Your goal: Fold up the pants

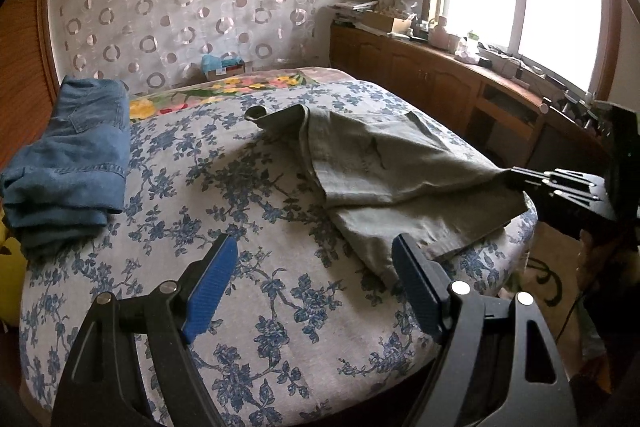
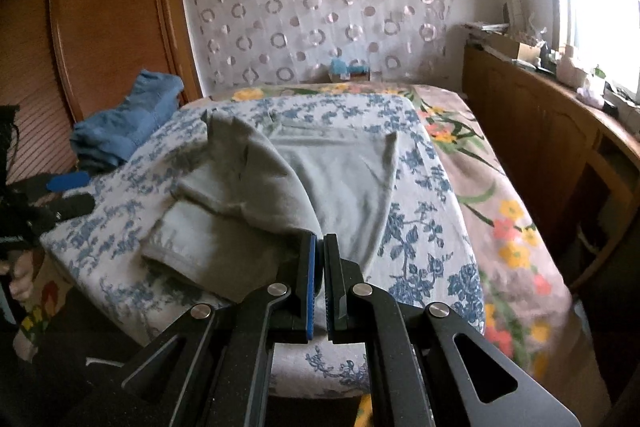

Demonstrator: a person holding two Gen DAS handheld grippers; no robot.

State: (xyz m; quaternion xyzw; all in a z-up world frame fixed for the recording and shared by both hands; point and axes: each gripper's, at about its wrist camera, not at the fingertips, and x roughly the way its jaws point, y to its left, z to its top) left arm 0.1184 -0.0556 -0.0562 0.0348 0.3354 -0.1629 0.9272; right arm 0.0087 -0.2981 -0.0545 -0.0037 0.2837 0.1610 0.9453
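Pinched flat between the blue pads of the right gripper (image 2: 320, 247) is one edge of the grey pants (image 2: 248, 195), lifted off the bed (image 2: 424, 227) near its near edge; nothing else is in that grip. From there the cloth drapes back and down onto the blue-flowered cover, part doubled over itself in a loose hump, part lying smooth toward the far edge. Its long axis seems to run from the near edge toward the far end of the bed, though which end is the waist I cannot tell. The left gripper (image 1: 312, 283) hangs spread and empty over the cover, just beside the pants' near hem. Since only one point is held, the fold could skew or bunch, and the hem near the bed's side edge might slide off. Folded blue jeans (image 1: 68, 163) sit well apart at the other side.
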